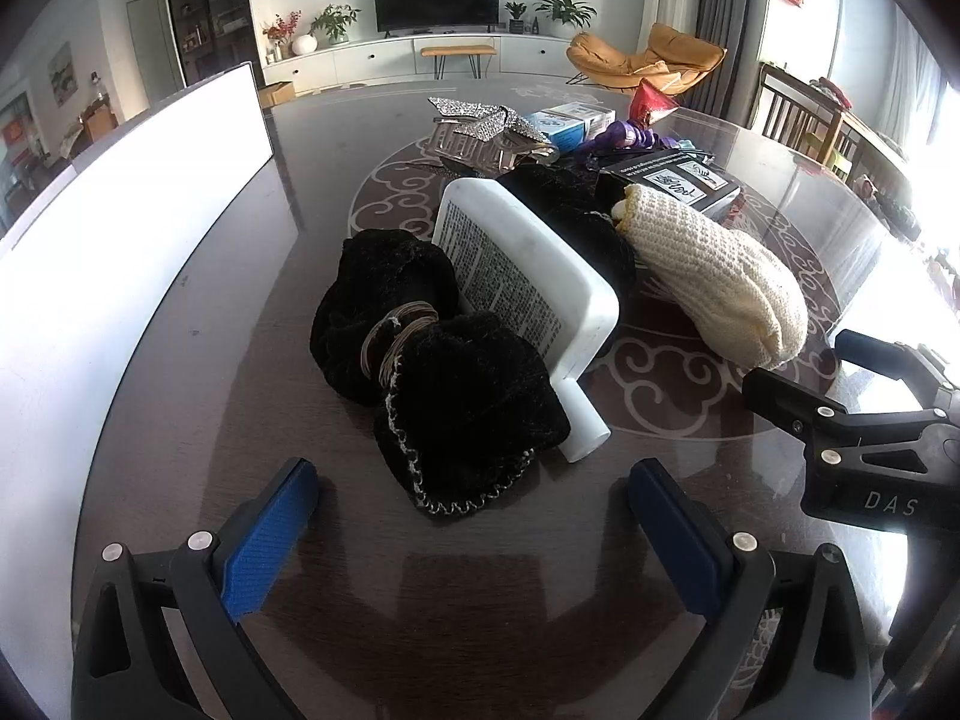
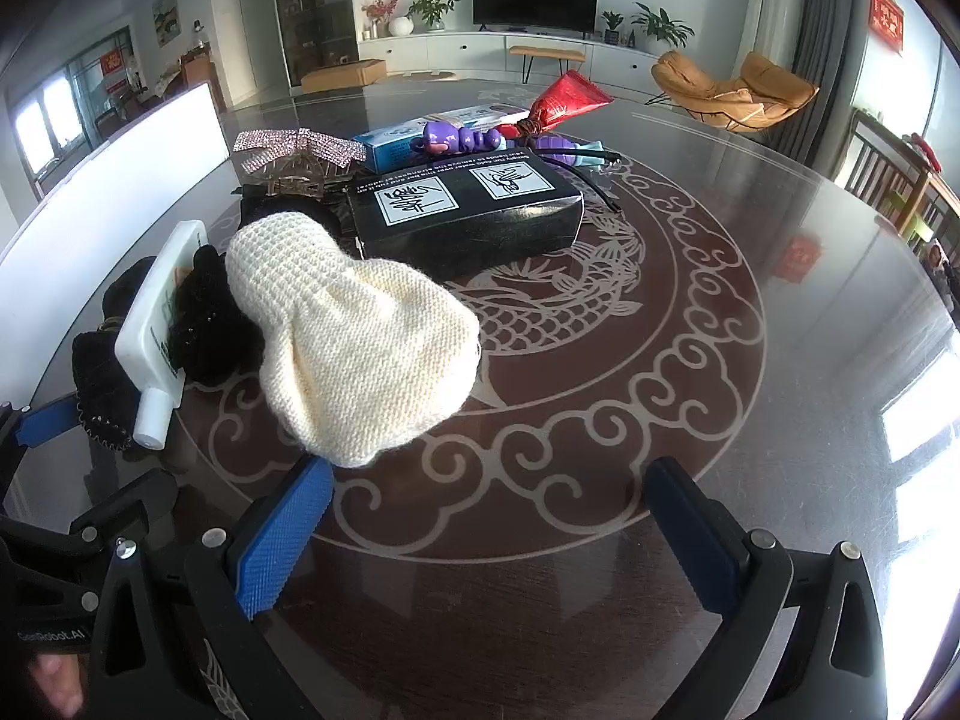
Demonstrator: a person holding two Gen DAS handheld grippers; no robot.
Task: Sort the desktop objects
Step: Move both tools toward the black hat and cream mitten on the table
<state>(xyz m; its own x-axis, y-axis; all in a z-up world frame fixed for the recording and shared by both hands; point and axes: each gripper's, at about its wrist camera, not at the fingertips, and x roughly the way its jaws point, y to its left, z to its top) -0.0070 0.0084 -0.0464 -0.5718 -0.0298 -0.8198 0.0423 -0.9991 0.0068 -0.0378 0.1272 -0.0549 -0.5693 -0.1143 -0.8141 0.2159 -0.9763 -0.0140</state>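
Note:
A pile lies on the dark round table (image 1: 240, 312). A black velvet bow (image 1: 432, 384) sits nearest my left gripper (image 1: 474, 525), which is open just short of it with nothing between its blue pads. A white flat bottle (image 1: 528, 294) leans on the bow. A cream knitted hat (image 2: 354, 342) lies just beyond my right gripper (image 2: 492, 534), also open and holding nothing. Behind it are a black box (image 2: 468, 210), a rhinestone hair clip (image 2: 294, 156), a blue box (image 2: 420, 135), purple toys (image 2: 462, 138) and a red tube (image 2: 564, 99).
A white board (image 1: 120, 252) stands along the table's left side. The right gripper's body (image 1: 870, 438) shows at the right of the left wrist view. Wooden chairs (image 2: 900, 180) stand past the table's right edge. Bare patterned tabletop (image 2: 690, 360) spreads to the right of the pile.

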